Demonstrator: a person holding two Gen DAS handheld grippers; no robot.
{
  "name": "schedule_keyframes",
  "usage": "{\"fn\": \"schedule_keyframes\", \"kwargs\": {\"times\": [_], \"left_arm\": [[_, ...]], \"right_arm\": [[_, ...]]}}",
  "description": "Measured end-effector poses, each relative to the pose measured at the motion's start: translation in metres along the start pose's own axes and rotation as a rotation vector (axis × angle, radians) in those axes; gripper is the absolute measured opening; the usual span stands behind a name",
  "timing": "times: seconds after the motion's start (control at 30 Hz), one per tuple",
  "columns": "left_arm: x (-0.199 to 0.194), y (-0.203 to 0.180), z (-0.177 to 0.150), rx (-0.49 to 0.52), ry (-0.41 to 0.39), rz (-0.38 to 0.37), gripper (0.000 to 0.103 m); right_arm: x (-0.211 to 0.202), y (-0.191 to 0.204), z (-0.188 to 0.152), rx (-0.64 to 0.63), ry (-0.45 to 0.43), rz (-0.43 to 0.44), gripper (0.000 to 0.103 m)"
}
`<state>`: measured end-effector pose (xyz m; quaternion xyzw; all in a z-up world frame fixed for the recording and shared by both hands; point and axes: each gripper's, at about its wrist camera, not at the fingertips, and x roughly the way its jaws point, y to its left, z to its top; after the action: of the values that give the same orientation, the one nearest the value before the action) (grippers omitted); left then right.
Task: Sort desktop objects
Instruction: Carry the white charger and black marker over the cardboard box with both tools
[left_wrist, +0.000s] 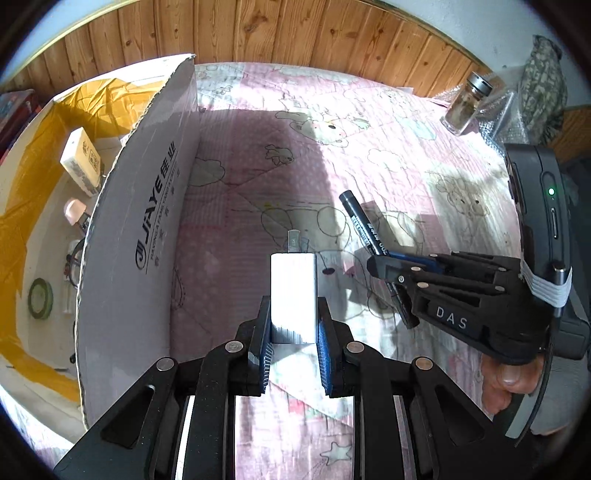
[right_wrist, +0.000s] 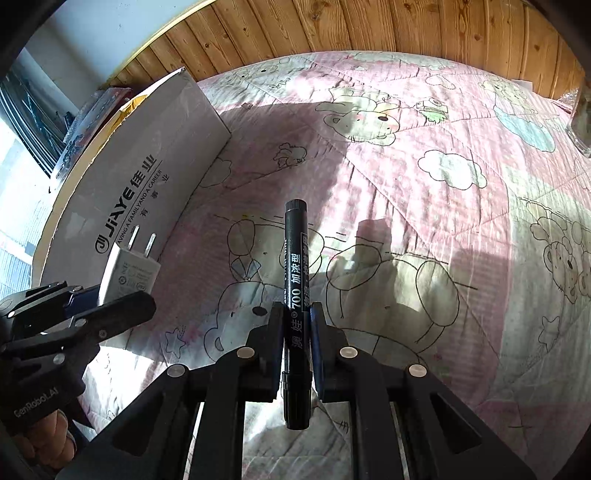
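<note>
My left gripper (left_wrist: 293, 317) is shut on a white plug charger (left_wrist: 293, 291), prongs pointing away, held above the pink cartoon quilt (left_wrist: 280, 155). In the right wrist view the same charger (right_wrist: 127, 275) sits in the left gripper (right_wrist: 110, 299) at the lower left. My right gripper (right_wrist: 296, 317) is shut on a black marker pen (right_wrist: 295, 280) that stands up along its fingers. The left wrist view shows that pen (left_wrist: 364, 229) clamped in the right gripper (left_wrist: 384, 267), off the quilt. A white cardboard box (left_wrist: 136, 229) lies open to the left of both.
Inside the box (right_wrist: 122, 192) lie a small carton (left_wrist: 83, 158), a green tape roll (left_wrist: 40, 297) and other small items over yellow sheeting. A glass jar (left_wrist: 466, 105) with a metal lid stands at the quilt's far right. A wooden wall runs behind. A hand (left_wrist: 508, 380) holds the right gripper.
</note>
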<state>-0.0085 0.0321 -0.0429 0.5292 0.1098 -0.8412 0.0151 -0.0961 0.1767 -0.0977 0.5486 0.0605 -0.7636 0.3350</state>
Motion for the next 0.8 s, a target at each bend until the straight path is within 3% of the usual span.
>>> {"fn": "schedule_keyframes", "kwargs": {"times": [0.5,0.8], "left_arm": [[-0.059,-0.001,-0.07,0.037,-0.073,-0.035,0.021],[-0.085,0.037,-0.089,-0.053,-0.113,-0.056,0.021]], "right_arm": [[-0.042,0.04,-0.071,0.055,-0.071,-0.041,0.015],[-0.06,0.083,-0.098,-0.007,-0.08,-0.055,0.015]]}}
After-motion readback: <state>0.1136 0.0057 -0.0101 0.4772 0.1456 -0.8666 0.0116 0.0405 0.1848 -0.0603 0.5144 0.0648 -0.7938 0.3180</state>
